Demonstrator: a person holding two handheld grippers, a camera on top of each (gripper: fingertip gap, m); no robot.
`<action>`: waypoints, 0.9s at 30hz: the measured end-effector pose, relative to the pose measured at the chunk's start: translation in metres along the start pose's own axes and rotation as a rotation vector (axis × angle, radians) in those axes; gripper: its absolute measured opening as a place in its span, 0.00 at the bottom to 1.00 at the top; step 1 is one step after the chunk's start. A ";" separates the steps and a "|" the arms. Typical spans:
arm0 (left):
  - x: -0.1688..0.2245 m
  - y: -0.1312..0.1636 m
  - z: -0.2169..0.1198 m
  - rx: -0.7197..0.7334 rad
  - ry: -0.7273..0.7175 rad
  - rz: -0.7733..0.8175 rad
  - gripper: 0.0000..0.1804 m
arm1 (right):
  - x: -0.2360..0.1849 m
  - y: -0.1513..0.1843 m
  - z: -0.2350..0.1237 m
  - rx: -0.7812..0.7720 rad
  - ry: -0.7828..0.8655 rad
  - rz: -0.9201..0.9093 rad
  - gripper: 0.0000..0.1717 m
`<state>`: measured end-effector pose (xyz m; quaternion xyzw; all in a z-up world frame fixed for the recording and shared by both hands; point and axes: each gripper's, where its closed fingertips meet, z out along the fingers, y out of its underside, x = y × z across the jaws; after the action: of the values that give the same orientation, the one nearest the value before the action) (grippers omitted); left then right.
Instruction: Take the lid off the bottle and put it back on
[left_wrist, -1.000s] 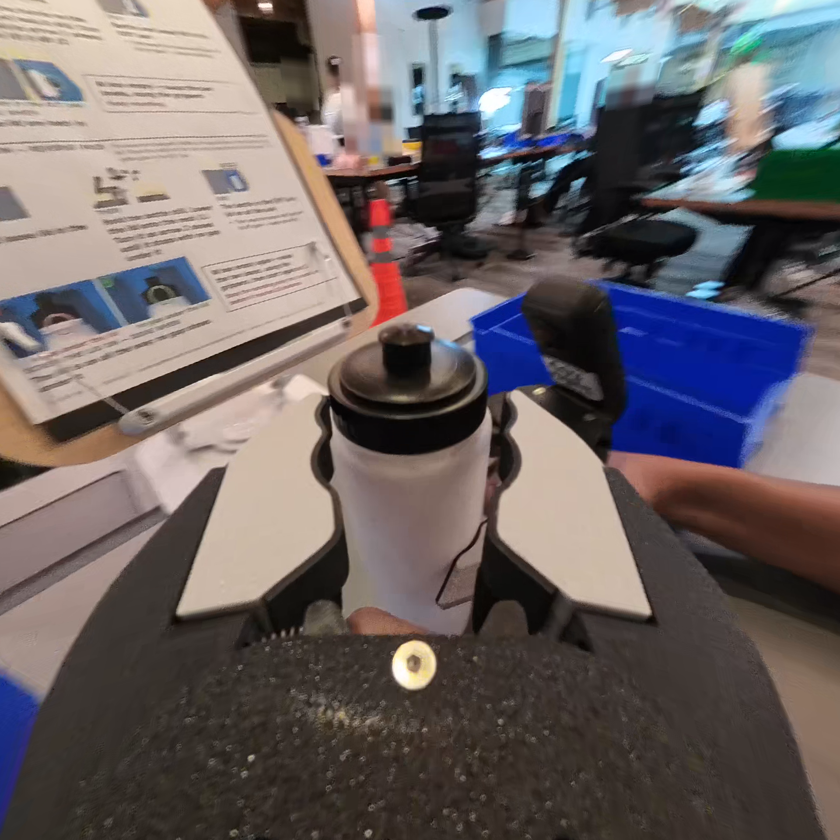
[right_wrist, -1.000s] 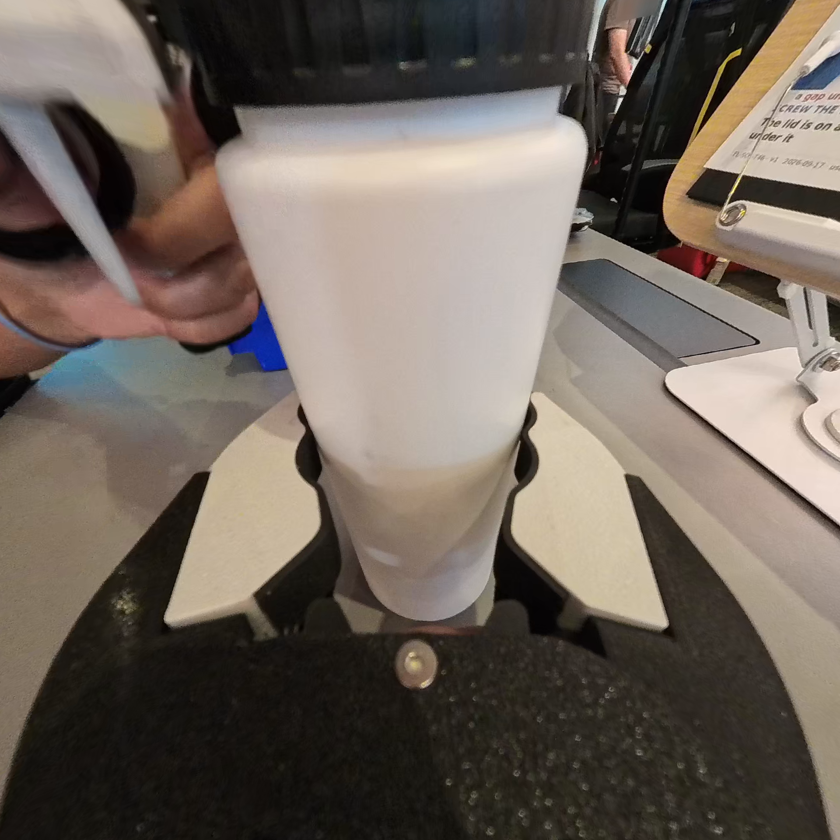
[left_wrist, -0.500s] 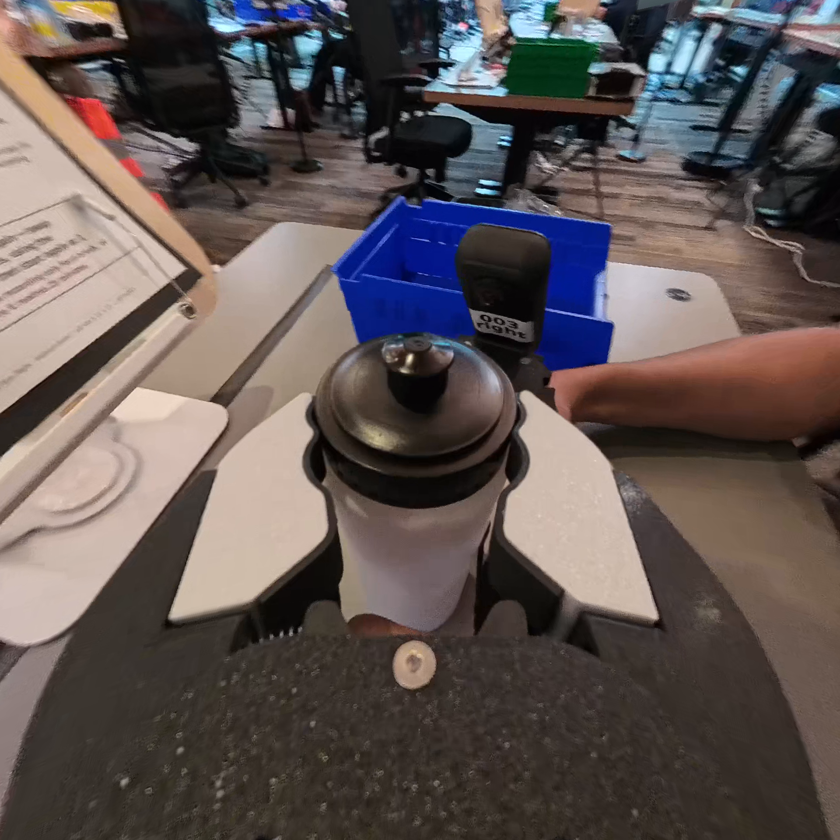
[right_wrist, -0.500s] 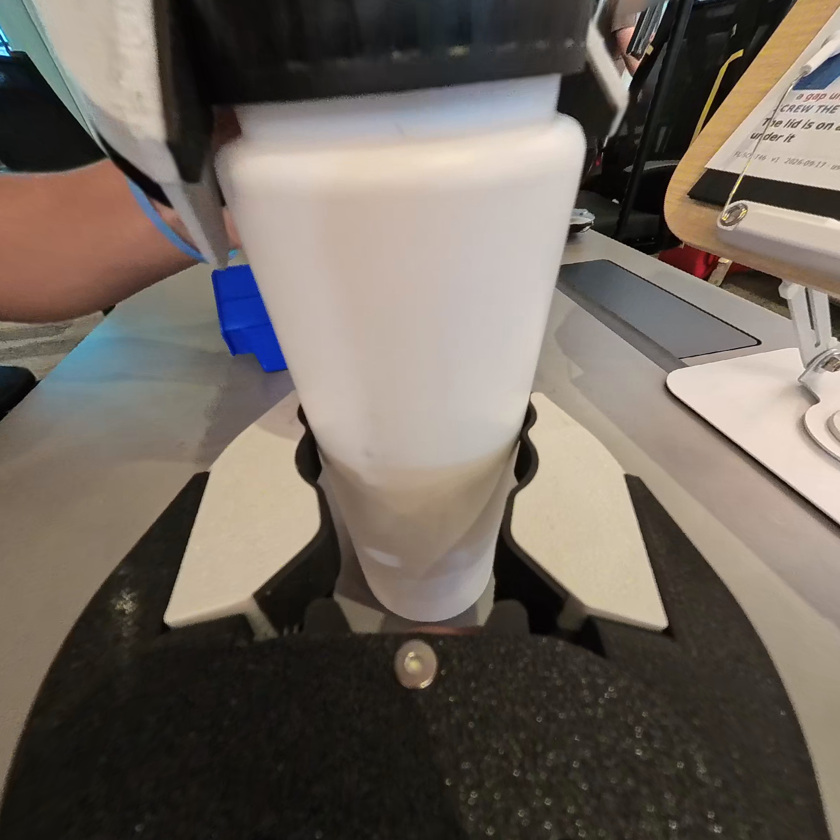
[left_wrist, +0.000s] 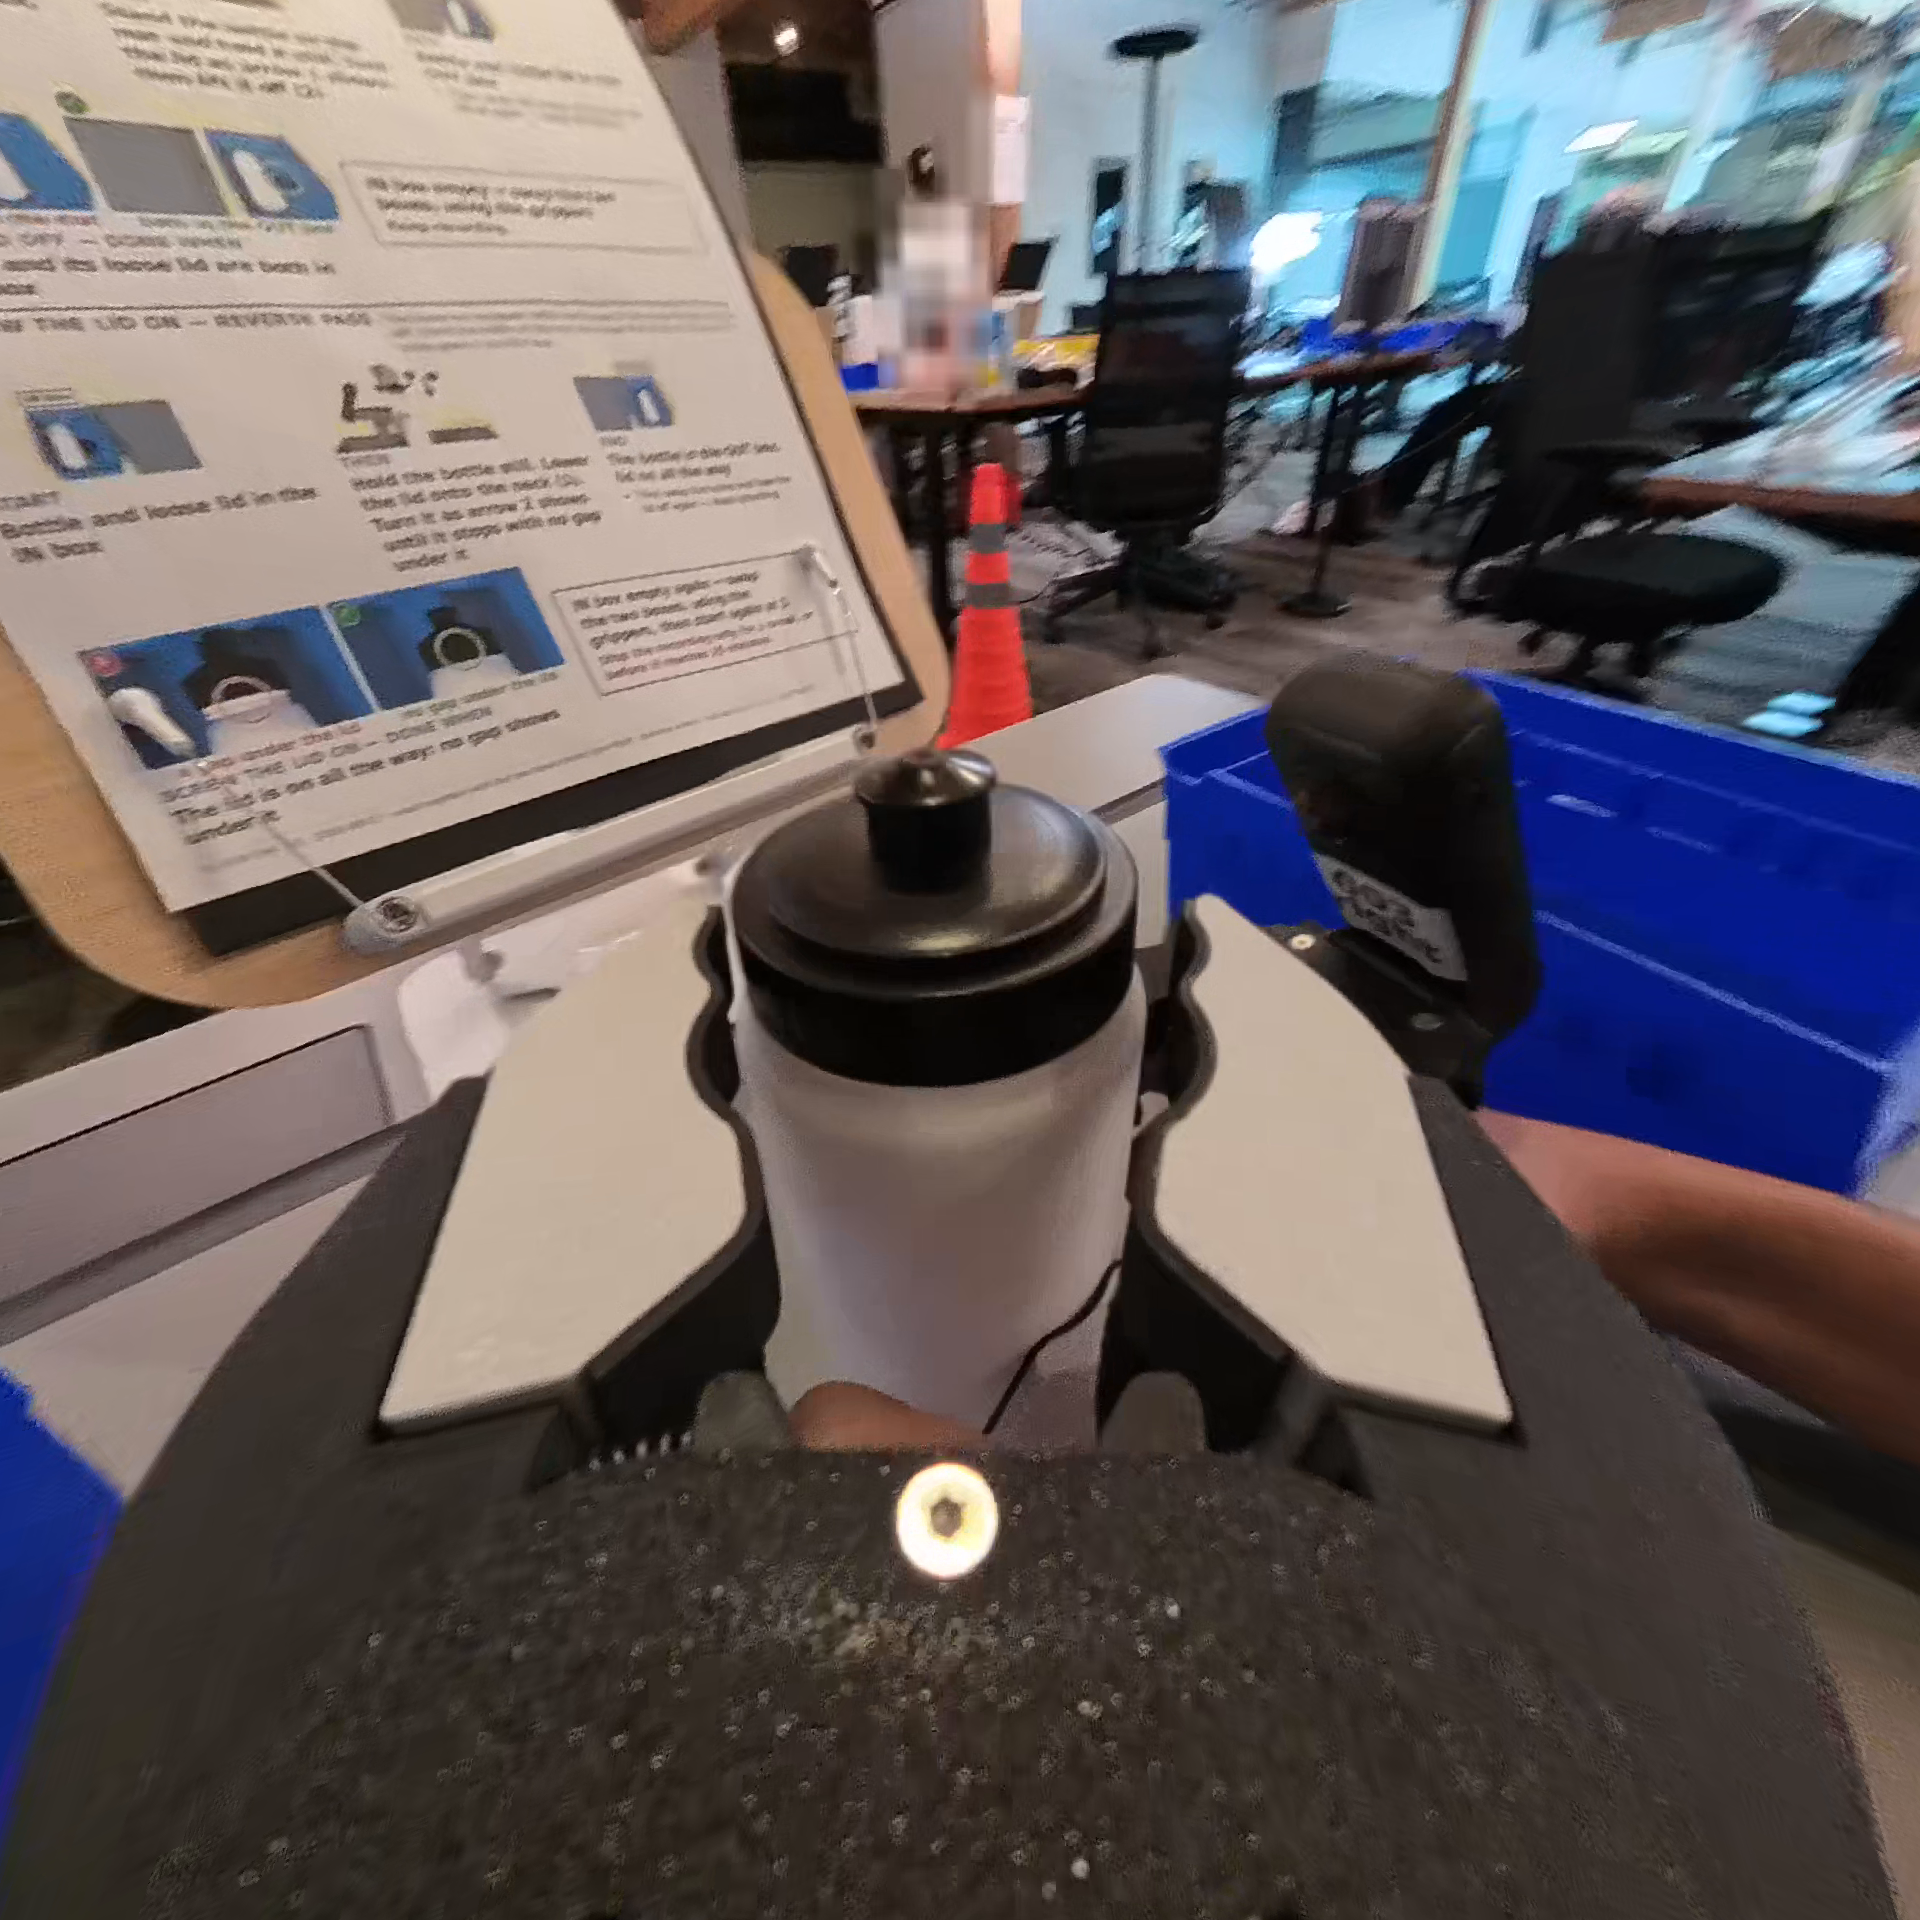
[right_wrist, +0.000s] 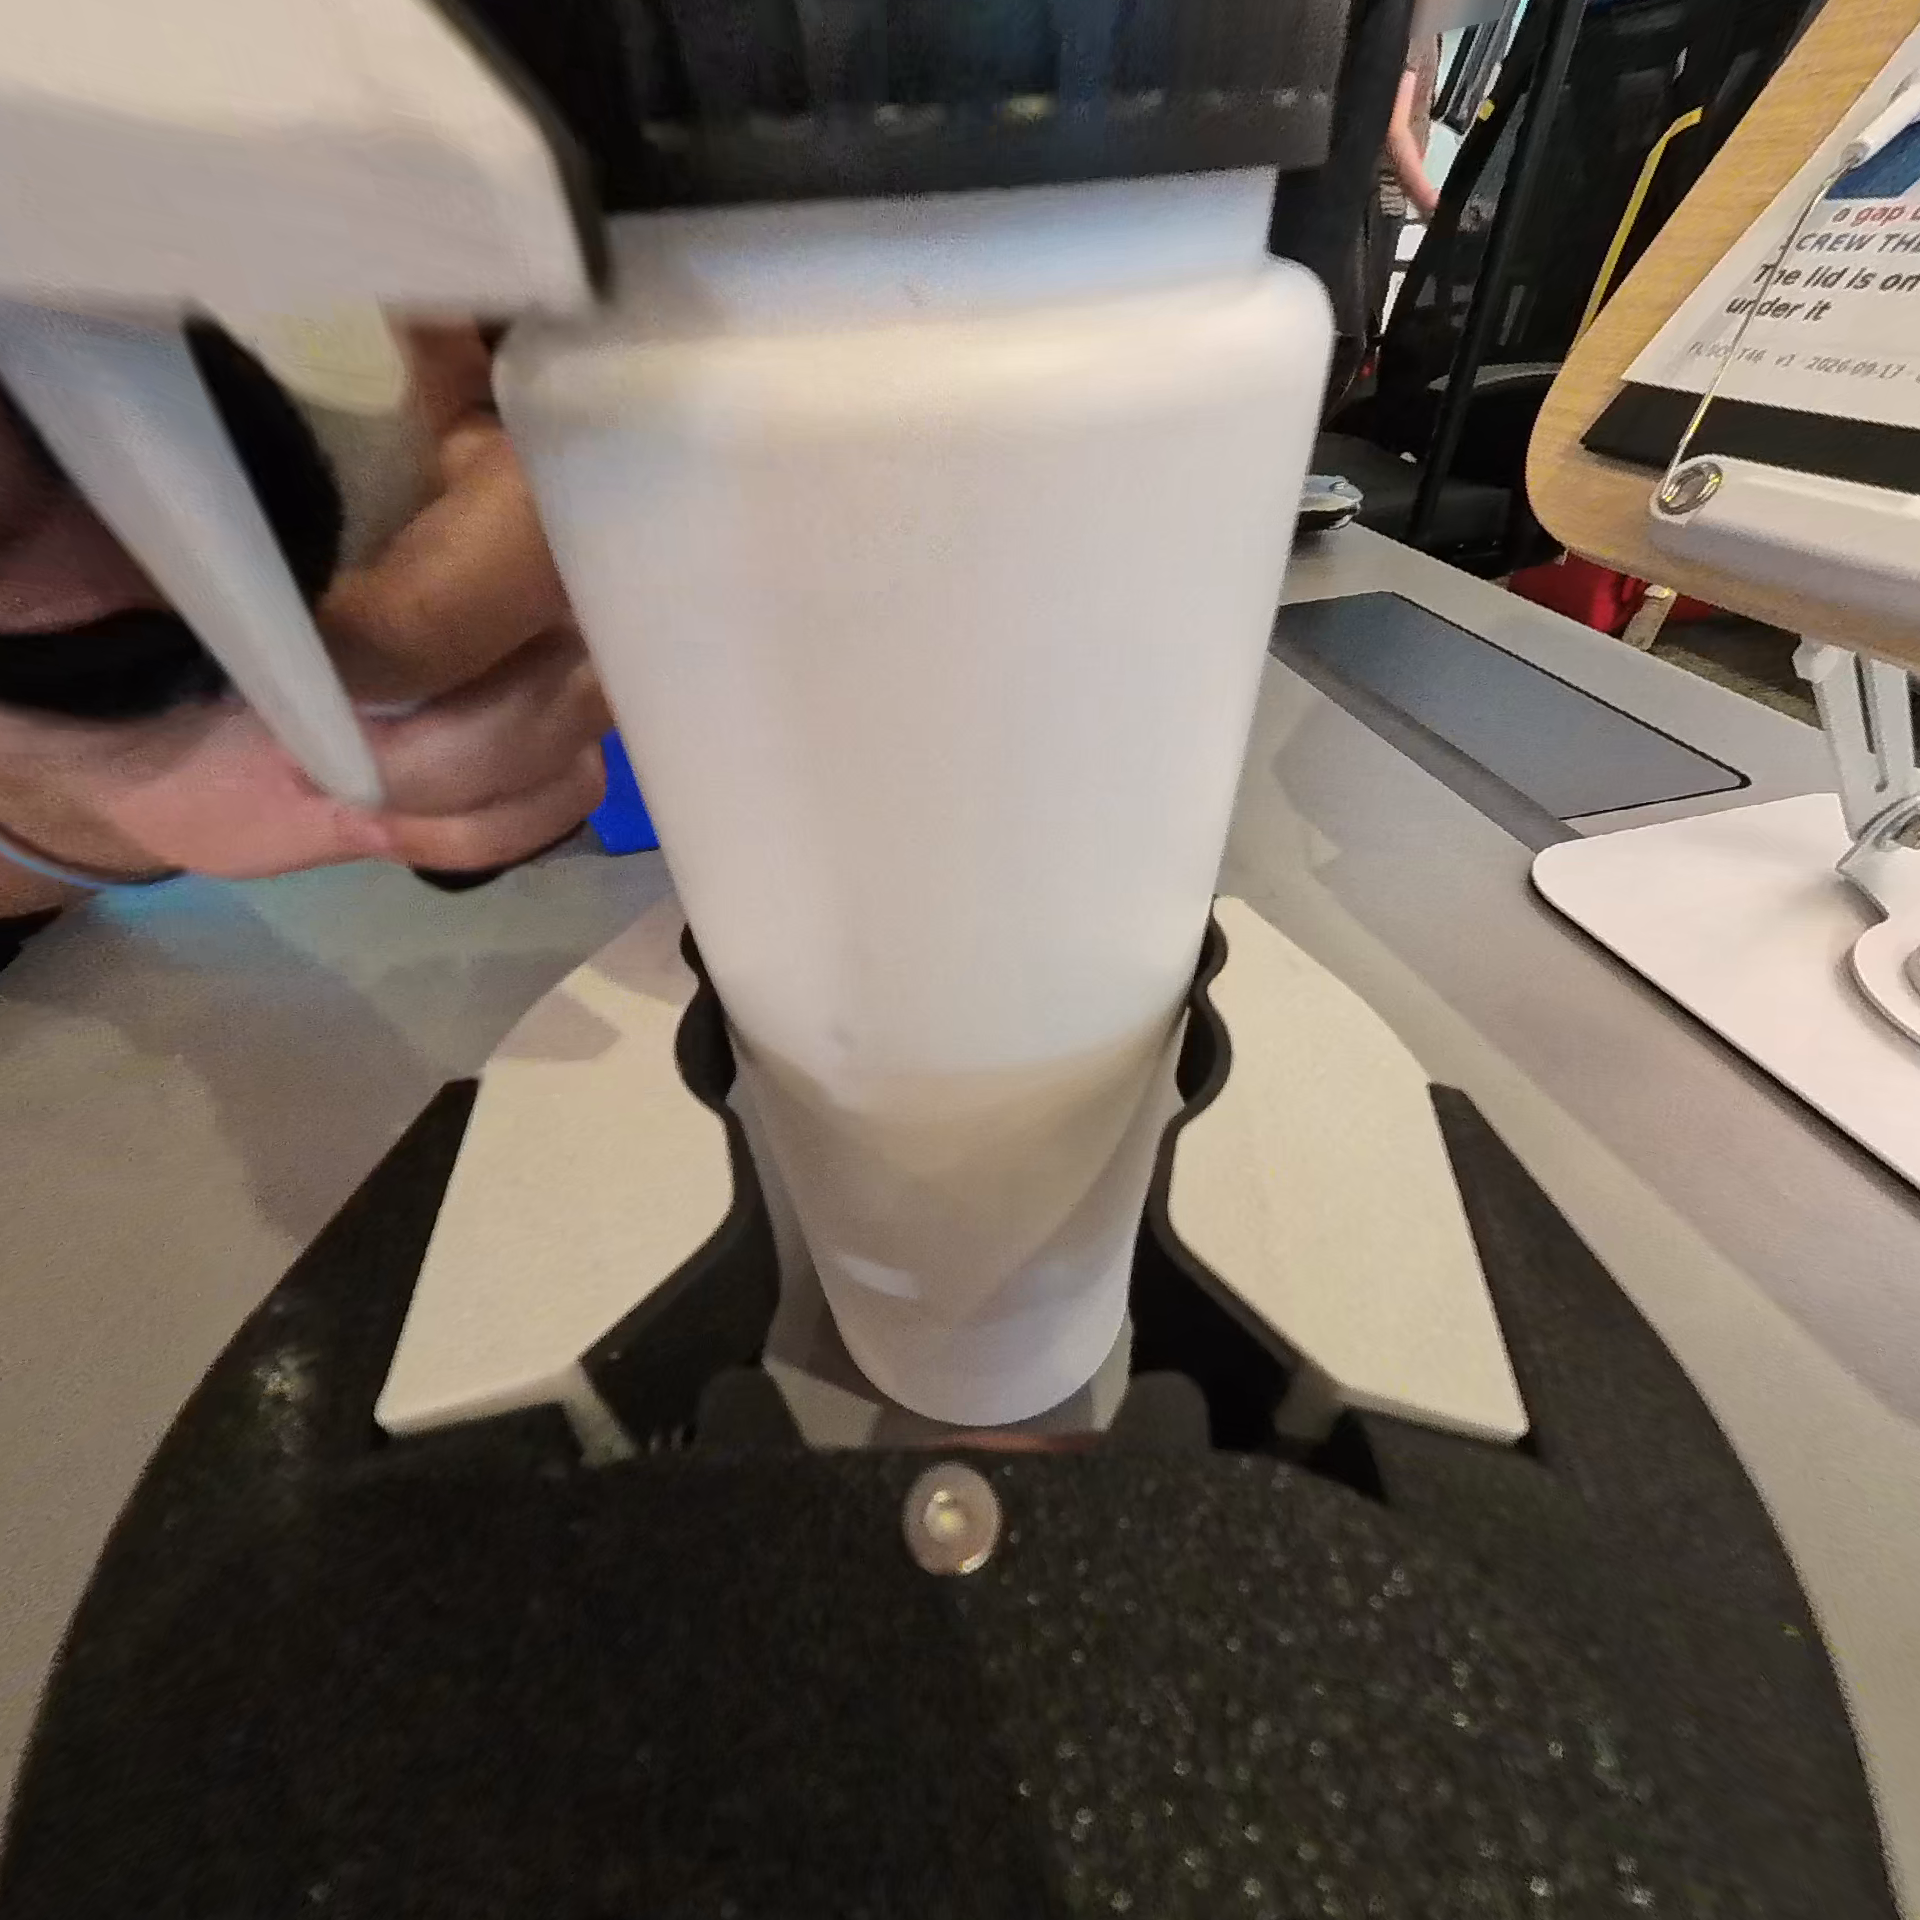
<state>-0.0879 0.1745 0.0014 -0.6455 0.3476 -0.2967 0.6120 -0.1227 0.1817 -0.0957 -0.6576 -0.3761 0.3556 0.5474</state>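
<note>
A white bottle (right_wrist: 914, 727) with its black lid (left_wrist: 930, 914) screwed on stands upright above a grey tabletop (right_wrist: 1455, 831). The right tongs (right_wrist: 948, 997) pinch the bottle's lower body, pads pressed against its sides. The left tongs (left_wrist: 940, 997) sit around the black lid at the top, pinching it. A blue bin (left_wrist: 1714, 883) stands behind.

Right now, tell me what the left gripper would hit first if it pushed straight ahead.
Nothing new: the left gripper already straddles the black lid of the white bottle. Beyond it, probably the document stand; depth is unclear.
</note>
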 end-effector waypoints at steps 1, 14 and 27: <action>-0.002 -0.005 -0.004 0.022 0.062 -0.036 0.44 | 0.000 0.000 0.000 -0.001 0.001 0.001 0.50; 0.011 0.003 0.013 -0.109 0.462 -0.030 0.43 | 0.001 0.000 0.000 0.004 -0.001 0.008 0.50; 0.007 0.012 -0.005 -0.086 -0.151 0.097 0.51 | -0.002 0.000 0.002 -0.005 -0.005 -0.003 0.50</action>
<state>-0.0889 0.1659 -0.0104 -0.6740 0.3437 -0.2020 0.6219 -0.1247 0.1810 -0.0960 -0.6573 -0.3794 0.3555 0.5455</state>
